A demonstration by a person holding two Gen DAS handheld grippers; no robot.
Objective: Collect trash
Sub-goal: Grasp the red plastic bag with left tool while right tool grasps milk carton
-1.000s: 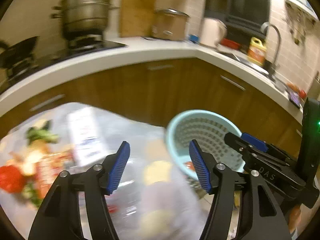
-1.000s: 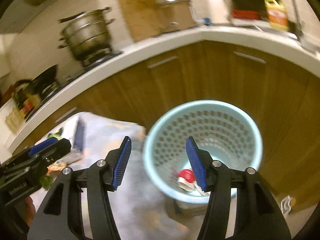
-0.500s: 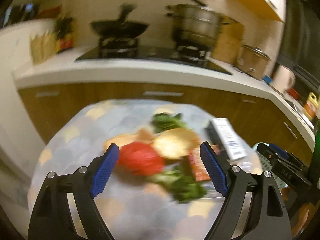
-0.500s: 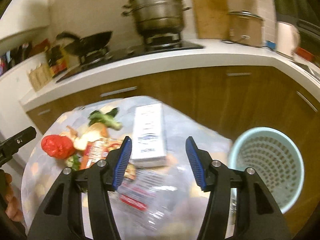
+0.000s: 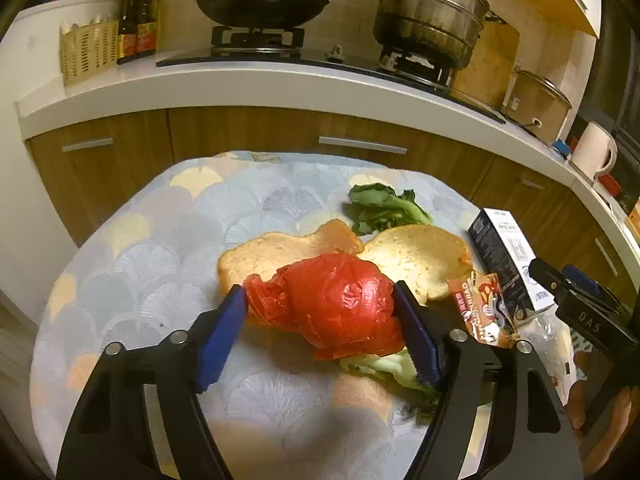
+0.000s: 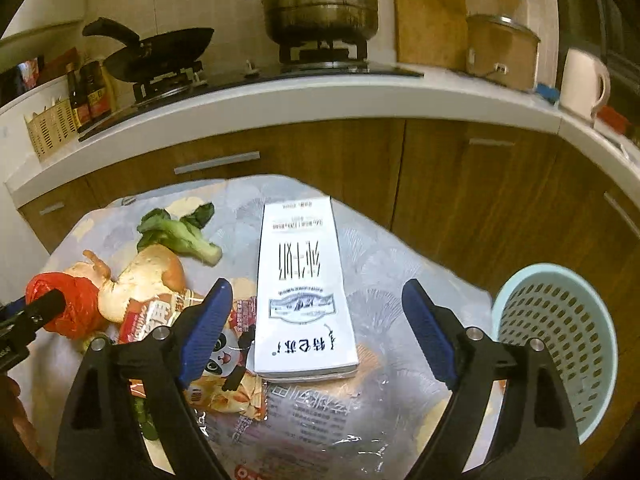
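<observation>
A crumpled red plastic bag (image 5: 336, 300) lies on the round table (image 5: 160, 240) among bread slices (image 5: 420, 256), a leafy green (image 5: 384, 208), a snack wrapper (image 5: 480, 308) and a white carton (image 6: 304, 288). My left gripper (image 5: 320, 332) is open, its jaws on either side of the red bag, which also shows in the right wrist view (image 6: 72, 304). My right gripper (image 6: 316, 332) is open above the carton's near end. A clear plastic wrapper (image 6: 312, 420) lies beneath it. The light blue perforated bin (image 6: 560, 344) stands at the table's right.
A counter (image 5: 240, 88) with wok (image 5: 260, 4), steamer pot (image 5: 428, 28), sauce bottles (image 5: 136, 20) and kettle (image 6: 580, 76) runs behind the table. Brown cabinets (image 6: 460, 200) stand below it.
Both grippers swung left from the bin to the table. My left gripper dropped closer, and the red bag now sits between its open jaws. My right gripper came down over the carton.
</observation>
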